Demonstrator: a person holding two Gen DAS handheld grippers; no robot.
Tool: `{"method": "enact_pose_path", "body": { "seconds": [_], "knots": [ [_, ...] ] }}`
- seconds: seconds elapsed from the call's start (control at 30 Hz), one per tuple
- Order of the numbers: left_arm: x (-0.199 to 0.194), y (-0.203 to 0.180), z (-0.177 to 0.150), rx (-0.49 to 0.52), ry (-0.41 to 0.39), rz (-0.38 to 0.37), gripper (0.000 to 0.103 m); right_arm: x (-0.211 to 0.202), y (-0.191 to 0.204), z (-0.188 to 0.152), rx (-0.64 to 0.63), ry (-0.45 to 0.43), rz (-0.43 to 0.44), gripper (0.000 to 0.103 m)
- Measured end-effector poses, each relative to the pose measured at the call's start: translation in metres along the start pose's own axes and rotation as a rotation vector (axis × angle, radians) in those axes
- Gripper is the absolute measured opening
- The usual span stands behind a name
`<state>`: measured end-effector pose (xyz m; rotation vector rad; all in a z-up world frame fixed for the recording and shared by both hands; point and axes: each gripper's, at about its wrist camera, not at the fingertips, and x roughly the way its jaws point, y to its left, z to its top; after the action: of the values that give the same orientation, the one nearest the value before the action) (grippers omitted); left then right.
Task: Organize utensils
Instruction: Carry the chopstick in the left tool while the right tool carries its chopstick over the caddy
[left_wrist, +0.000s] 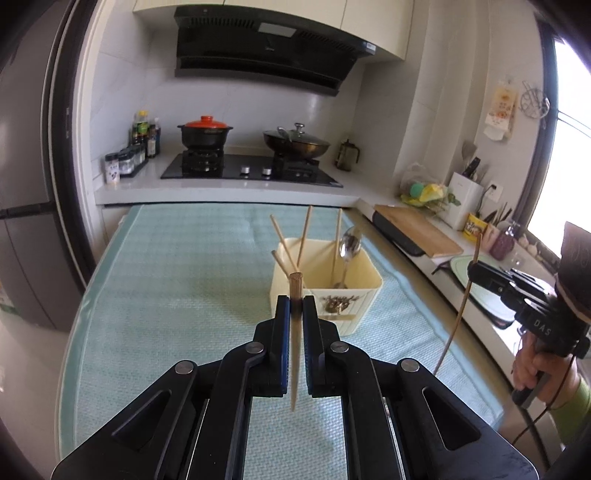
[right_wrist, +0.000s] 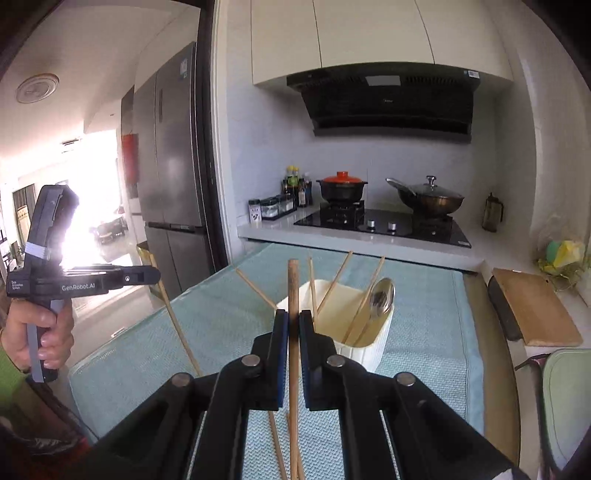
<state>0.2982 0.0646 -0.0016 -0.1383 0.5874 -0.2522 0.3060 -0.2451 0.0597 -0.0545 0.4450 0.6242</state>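
A cream utensil holder (left_wrist: 347, 295) stands on the teal cloth; it also shows in the right wrist view (right_wrist: 369, 350). It holds several wooden chopsticks (left_wrist: 304, 236) and a metal spoon (left_wrist: 349, 245). My left gripper (left_wrist: 295, 306) is shut on an upright wooden chopstick (left_wrist: 295, 332), held above the cloth just in front of the holder. My right gripper (right_wrist: 293, 321) is shut on another upright chopstick (right_wrist: 293, 350), just left of the holder. The right gripper also shows at the right of the left wrist view (left_wrist: 476, 271). More chopsticks (right_wrist: 279, 454) lie on the cloth below it.
The teal cloth (left_wrist: 177, 280) covers the table. Behind it is a counter with a stove (left_wrist: 251, 170), a red-lidded pot (left_wrist: 205, 134) and a wok (left_wrist: 295, 144). A cutting board (left_wrist: 417, 230) and sink area lie to the right, a fridge (right_wrist: 170, 147) to the left.
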Motion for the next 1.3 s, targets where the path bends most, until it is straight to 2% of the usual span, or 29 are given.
{"method": "enact_pose_path", "body": {
  "seconds": [0.23, 0.67, 0.87, 1.0, 1.1, 1.23, 1.3],
  "knots": [
    [-0.007, -0.001, 0.007, -0.027, -0.026, -0.036, 0.004, -0.014, 0.0, 0.007, 0.039, -0.091, -0.03, 0.006],
    [0.002, -0.015, 0.006, 0.025, -0.034, 0.023, 0.004, -0.003, -0.008, 0.001, 0.075, -0.069, -0.026, 0.006],
    [0.005, -0.018, 0.015, 0.031, -0.032, 0.006, 0.004, 0.0, -0.009, 0.004, 0.078, -0.068, -0.036, 0.006],
    [-0.001, -0.018, 0.034, 0.004, -0.044, -0.052, 0.004, 0.002, -0.015, 0.015, 0.096, -0.079, -0.04, 0.006],
    [-0.007, -0.021, 0.058, -0.008, -0.078, -0.084, 0.004, 0.005, -0.019, 0.036, 0.098, -0.102, -0.041, 0.006],
    [-0.007, -0.031, 0.098, 0.002, -0.158, -0.082, 0.004, 0.019, -0.026, 0.074, 0.099, -0.146, -0.061, 0.006],
    [0.0, -0.038, 0.116, 0.011, -0.204, -0.055, 0.004, 0.03, -0.028, 0.091, 0.078, -0.181, -0.098, 0.006]
  ]
}}
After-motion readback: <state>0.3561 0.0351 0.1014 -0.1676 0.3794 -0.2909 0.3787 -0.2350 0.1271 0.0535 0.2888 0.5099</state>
